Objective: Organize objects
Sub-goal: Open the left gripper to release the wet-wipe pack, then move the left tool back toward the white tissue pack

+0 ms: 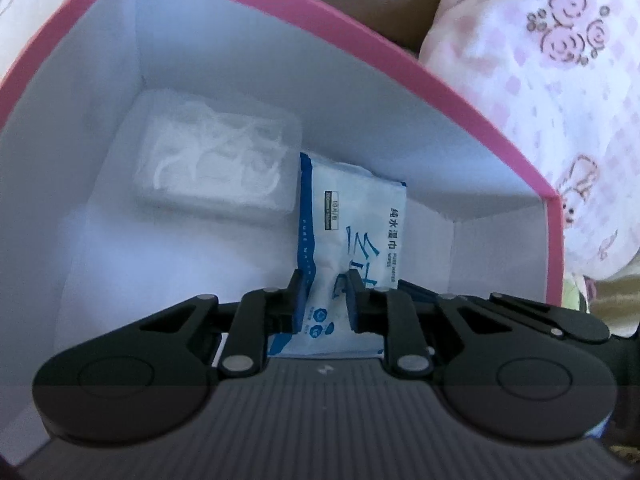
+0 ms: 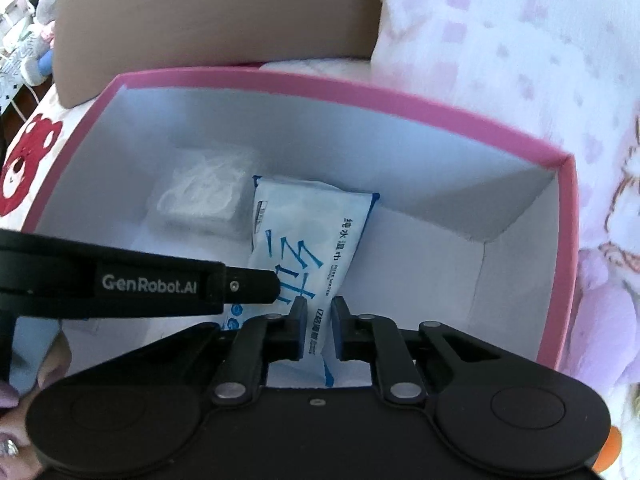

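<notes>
A white and blue pack of wet wipes [image 1: 352,220] stands on end inside a pink box with white inner walls [image 1: 400,60]. My left gripper [image 1: 325,284] is shut on the pack's lower part, one pad on each side. In the right wrist view, my right gripper [image 2: 319,308] is shut on the right edge of the same wipes pack [image 2: 308,232]. The left gripper [image 2: 274,285] comes in from the left and touches the pack beside it. A clear plastic case of white floss picks [image 1: 216,164] lies on the box floor to the left of the pack.
The pink box [image 2: 360,92] sits on white bedding with pink flowers [image 2: 520,60]. A brown board [image 2: 200,12] rises behind it. A red bear print [image 2: 28,160] is on the cloth at the left. A person's hand [image 2: 16,420] shows at the lower left.
</notes>
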A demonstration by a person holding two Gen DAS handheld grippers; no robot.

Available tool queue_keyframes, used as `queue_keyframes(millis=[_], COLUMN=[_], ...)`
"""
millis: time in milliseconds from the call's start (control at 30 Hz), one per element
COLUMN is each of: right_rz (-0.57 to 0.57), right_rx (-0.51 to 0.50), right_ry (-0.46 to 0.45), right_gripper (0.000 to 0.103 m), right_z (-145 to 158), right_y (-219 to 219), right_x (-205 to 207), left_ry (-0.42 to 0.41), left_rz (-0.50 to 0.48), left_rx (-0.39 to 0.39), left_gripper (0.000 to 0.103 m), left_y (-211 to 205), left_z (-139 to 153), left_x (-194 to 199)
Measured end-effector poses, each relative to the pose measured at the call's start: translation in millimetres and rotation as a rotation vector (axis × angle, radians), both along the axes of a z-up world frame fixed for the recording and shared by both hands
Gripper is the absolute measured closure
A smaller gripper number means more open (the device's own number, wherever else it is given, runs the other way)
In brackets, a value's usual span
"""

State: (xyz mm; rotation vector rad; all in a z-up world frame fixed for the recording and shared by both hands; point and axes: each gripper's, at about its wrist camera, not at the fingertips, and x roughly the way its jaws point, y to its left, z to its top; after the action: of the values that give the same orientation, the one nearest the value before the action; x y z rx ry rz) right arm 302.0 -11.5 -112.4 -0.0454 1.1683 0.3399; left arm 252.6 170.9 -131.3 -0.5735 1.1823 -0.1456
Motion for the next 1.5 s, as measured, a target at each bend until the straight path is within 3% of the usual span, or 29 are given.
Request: queue_keyframes(millis=[167,333,467,600,667,767,900,967,1100,1200,1333,1500], right_rz=[-0.030,-0.005,0.031,0.019,0.031,0.044,0.095,0.115,0.148,0.194,0.202,0.193], right_rx=[0.059,0.088,0.082,0.066,0.041,0.017,0.077,0.085,0.131,0.166,0.141,0.107], right_ry=[0.050,0.064,0.041,0.035,0.013,-0.027,-0.053,-0.087,-0.135,-0.174,-0.223,-0.260], right_gripper=[0.088,0.087,0.085,0.086,0.086,0.086,0.085,0.082,0.054,0.049,0.042,0.039], right_z=[-3,-7,-8,-13,-11,-5,20,36,59,76,95,108], right_y=[-2,-5,-5,0,3,5,-9,-21,-31,-33,-38,-48], right_x=[15,20,13,14,10,4,-10,-22,-46,-65,-89,-113], left_ry=[0.005,0.021,-0.006,-0.017,0.000,0.003,-0.044,-0.084,-0.150,-0.180,-0.190,-0.192], left_rz=[-0.011,0.001,-0.015,-0.045,-0.058,-0.052,-0.053,-0.068,-0.078,-0.093,-0.122,-0.184], left_rx=[0.078,0.083,0.130,0.240,0.286,0.282,0.235,0.244,0.241,0.234,0.253,0.304], left_gripper=[0.084,0.084,0.083,0.084,0.084,0.085,0.084,0.081,0.081,0.081,0.068,0.068], left_y=[-4,-1,-3,-24,-30,-31,-28,-32,-23,-26,-28,-31], left_z=[5,5,11,13,9,11,29,45,94,116,139,152], left_x=[6,6,-1,2,23,25,12,0,-40,-53,-74,-101])
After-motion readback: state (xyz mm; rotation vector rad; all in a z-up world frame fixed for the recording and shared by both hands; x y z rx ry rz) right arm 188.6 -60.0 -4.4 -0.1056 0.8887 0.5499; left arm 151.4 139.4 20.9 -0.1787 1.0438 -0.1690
